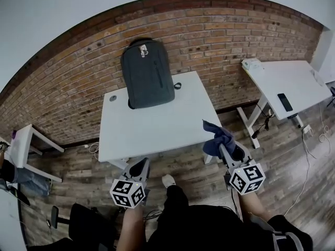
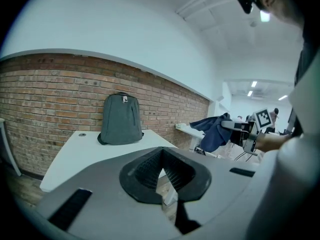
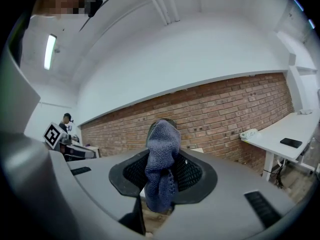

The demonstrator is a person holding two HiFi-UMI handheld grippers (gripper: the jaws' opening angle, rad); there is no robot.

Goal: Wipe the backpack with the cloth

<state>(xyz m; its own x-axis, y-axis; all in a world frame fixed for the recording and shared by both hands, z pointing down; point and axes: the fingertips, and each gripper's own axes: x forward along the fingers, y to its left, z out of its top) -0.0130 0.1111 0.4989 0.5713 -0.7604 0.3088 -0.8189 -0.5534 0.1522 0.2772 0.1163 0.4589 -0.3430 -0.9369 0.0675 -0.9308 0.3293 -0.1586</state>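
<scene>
**One cloth gripped, one backpack far off**

The right gripper (image 3: 161,176) has its fingers (image 3: 192,171) clamped on the single blue cloth (image 3: 162,154). The one grey backpack (image 1: 148,73) stands at the bench's (image 1: 157,124) far edge, well apart from both grippers. The left gripper's (image 2: 162,176) fingers (image 2: 142,171) meet, empty.

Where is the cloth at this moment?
Head view, right side: the cloth is clamped in the right gripper, held just off the near right corner of the table, well short of the backpack.
</scene>
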